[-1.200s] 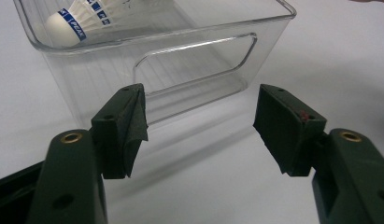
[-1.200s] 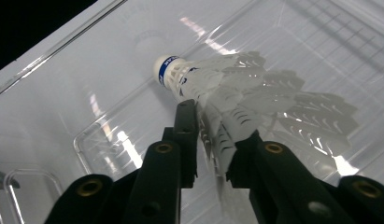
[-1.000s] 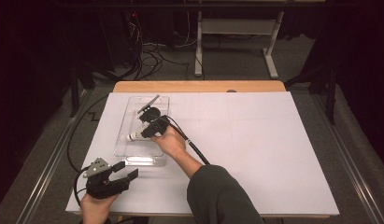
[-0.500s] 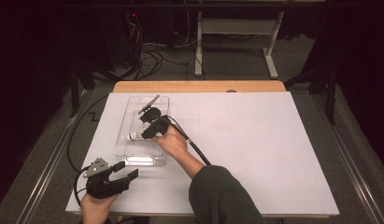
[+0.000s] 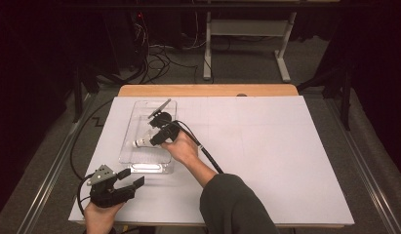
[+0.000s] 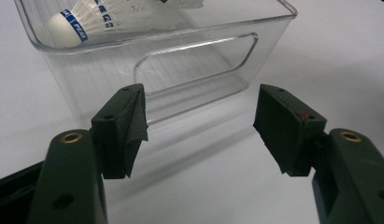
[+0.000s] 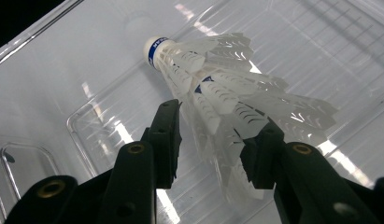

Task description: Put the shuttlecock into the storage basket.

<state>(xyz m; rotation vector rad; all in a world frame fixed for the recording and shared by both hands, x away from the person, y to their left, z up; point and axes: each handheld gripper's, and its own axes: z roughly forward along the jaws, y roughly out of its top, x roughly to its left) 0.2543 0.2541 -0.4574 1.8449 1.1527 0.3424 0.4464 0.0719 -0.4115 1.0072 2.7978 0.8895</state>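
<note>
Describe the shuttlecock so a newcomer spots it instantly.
Start at the white table; on its left half stands a clear plastic bin. Inside it lies the shuttlecock, its skirt between the jaws of the right tool. It is the only white feathered thing there, with a blue band around its cork.
</note>
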